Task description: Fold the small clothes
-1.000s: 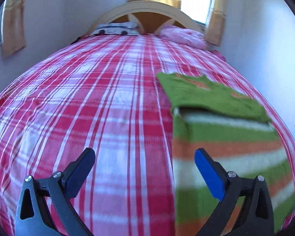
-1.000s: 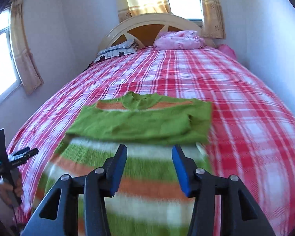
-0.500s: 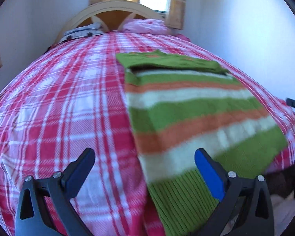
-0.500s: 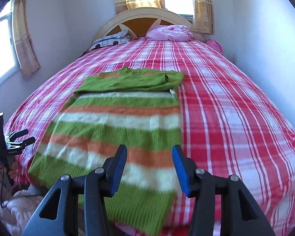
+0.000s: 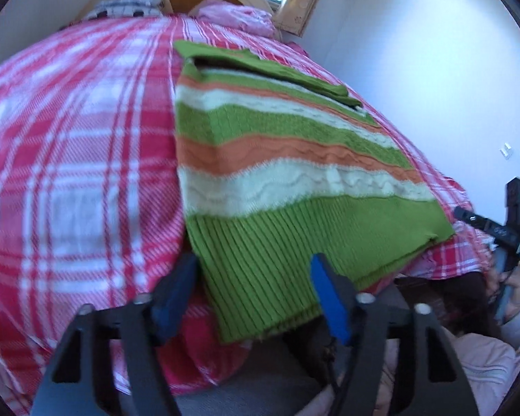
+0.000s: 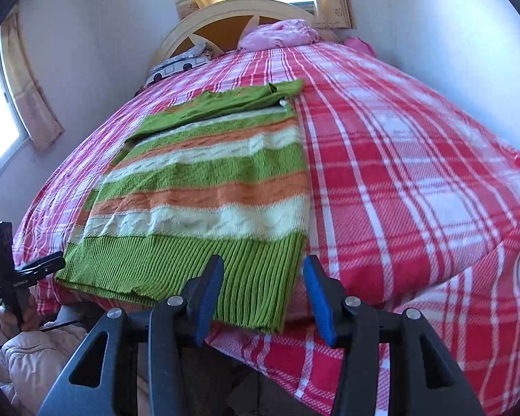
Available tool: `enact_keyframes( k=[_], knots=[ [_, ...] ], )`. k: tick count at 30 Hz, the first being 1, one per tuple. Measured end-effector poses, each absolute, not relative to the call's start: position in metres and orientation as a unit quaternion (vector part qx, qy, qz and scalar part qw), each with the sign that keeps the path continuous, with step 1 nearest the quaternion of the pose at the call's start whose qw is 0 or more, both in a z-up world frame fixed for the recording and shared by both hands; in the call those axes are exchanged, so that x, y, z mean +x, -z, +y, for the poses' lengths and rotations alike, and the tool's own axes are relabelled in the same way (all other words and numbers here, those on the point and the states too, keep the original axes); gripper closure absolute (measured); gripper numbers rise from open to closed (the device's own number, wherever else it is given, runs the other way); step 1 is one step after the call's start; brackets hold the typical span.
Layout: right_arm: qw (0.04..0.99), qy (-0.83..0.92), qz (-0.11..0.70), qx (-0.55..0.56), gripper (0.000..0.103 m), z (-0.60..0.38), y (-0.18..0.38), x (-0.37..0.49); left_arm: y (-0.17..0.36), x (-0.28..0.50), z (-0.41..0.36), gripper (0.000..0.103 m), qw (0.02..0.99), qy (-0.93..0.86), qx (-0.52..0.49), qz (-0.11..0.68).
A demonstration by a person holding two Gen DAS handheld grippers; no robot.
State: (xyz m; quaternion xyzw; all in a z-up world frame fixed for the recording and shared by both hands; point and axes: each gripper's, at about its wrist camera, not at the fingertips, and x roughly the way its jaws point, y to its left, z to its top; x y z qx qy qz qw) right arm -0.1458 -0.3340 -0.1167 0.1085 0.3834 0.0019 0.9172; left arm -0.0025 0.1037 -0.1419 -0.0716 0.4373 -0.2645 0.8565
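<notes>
A striped sweater (image 5: 277, 159), green, orange and cream, lies flat on the red plaid bed (image 5: 69, 159), its sleeves folded across the top and its ribbed hem hanging over the near bed edge. It also shows in the right wrist view (image 6: 204, 187). My left gripper (image 5: 253, 287) is open and empty at the hem's left corner. My right gripper (image 6: 263, 291) is open and empty at the hem's right corner. Each gripper shows in the other's view, the right one (image 5: 502, 228) and the left one (image 6: 17, 270).
A wooden headboard (image 6: 239, 24) with a pink pillow (image 6: 280, 34) and a patterned pillow (image 6: 180, 64) stands at the far end. Walls close in on both sides, with curtained windows (image 6: 24, 104). A pale padded jacket (image 6: 34, 353) sits below the bed edge.
Both grippers have pulled back from over the sweater's middle to its hem at the near bed edge. The left jaws have narrowed somewhat. The sweater has not moved.
</notes>
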Motion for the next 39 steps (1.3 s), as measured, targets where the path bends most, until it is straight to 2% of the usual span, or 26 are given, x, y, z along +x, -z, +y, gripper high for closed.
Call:
enact_keyframes(
  k=[11, 16, 17, 19, 20, 21, 22, 23, 29, 34, 39],
  knots=[
    [0.904, 0.007, 0.415, 0.103, 0.054, -0.332, 0.138, -0.145, 0.139, -0.013, 0.087, 0.040, 0.855, 0.273, -0.027, 0.440],
    [0.907, 0.004, 0.415, 0.074, 0.054, -0.320, 0.139, -0.146, 0.139, -0.013, 0.086, 0.035, 0.854, 0.271, -0.025, 0.443],
    [0.907, 0.000, 0.415, 0.072, 0.054, -0.318, 0.140, -0.146, 0.139, -0.013, 0.085, 0.037, 0.855, 0.269, -0.024, 0.443],
    [0.907, 0.007, 0.418, 0.044, 0.058, -0.311, 0.142, -0.146, 0.139, -0.012, 0.085, 0.059, 0.858, 0.258, -0.020, 0.443],
    [0.907, 0.016, 0.421, 0.022, 0.061, -0.308, 0.142, -0.145, 0.140, -0.011, 0.086, 0.078, 0.859, 0.250, -0.021, 0.445],
    [0.906, 0.023, 0.422, 0.012, 0.070, -0.307, 0.142, -0.145, 0.141, -0.009, 0.090, 0.082, 0.859, 0.247, -0.029, 0.448],
    [0.907, 0.022, 0.419, 0.014, 0.091, -0.309, 0.142, -0.145, 0.141, -0.008, 0.095, 0.083, 0.855, 0.254, -0.049, 0.449],
    [0.907, 0.011, 0.419, 0.029, 0.097, -0.313, 0.141, -0.144, 0.142, -0.007, 0.099, 0.085, 0.852, 0.258, -0.062, 0.451],
    [0.896, -0.039, 0.416, 0.151, 0.097, -0.337, 0.131, -0.144, 0.131, -0.007, 0.094, 0.090, 0.854, 0.262, -0.051, 0.447],
    [0.899, -0.085, 0.355, 0.243, 0.097, -0.356, 0.089, -0.130, 0.102, 0.023, 0.096, 0.091, 0.846, 0.285, -0.092, 0.441],
    [0.900, -0.081, 0.315, 0.292, 0.097, -0.381, 0.065, -0.071, 0.062, 0.073, 0.084, 0.091, 0.867, 0.282, -0.092, 0.401]
  ],
)
